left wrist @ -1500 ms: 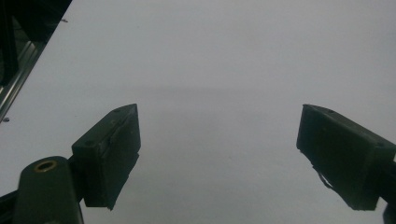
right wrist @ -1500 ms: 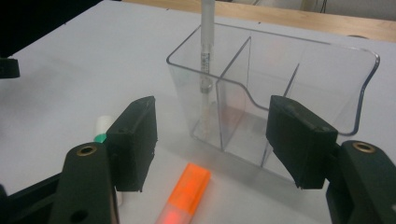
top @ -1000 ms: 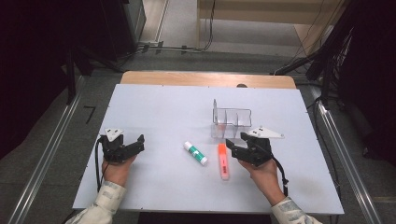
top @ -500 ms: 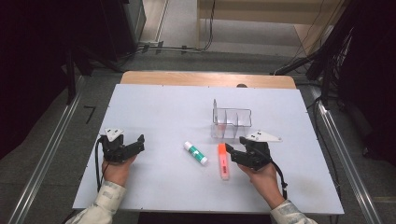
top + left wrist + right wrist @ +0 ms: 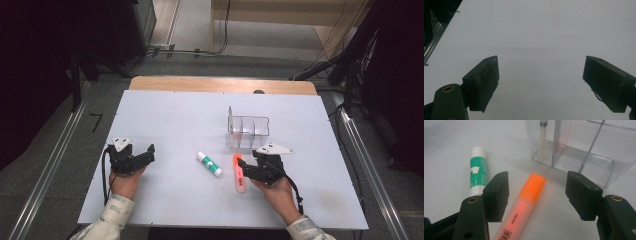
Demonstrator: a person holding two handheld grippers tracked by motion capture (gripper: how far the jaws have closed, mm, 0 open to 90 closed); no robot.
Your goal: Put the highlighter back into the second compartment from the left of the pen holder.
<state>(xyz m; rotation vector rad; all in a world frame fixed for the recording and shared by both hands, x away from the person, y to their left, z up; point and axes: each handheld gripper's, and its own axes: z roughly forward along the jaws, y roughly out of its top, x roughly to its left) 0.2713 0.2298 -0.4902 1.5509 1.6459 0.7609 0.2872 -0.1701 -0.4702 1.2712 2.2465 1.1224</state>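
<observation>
Reaching for the orange highlighter (image 5: 524,205) is the step in hand, as I judge it. This highlighter lies flat on the white table (image 5: 165,120), just in front of the clear plastic organizer (image 5: 248,131) and beside the green-and-white glue stick (image 5: 477,170), not touching either. The right gripper (image 5: 536,195) hangs low over it with its jaws wide apart and nothing between the pads; in the right gripper view the highlighter body passes near the left jaw, not in the middle of the gap. The left gripper (image 5: 540,82) rests near the left side of the table, also wide open and empty, over bare surface.

For the next move, the right gripper probably needs to shift so that the highlighter lies centred between the jaws, then to go down and close across its narrow body. One compartment of the organizer already holds a thin pen-like thing (image 5: 542,137), so the highlighter would likely go in a free one.
</observation>
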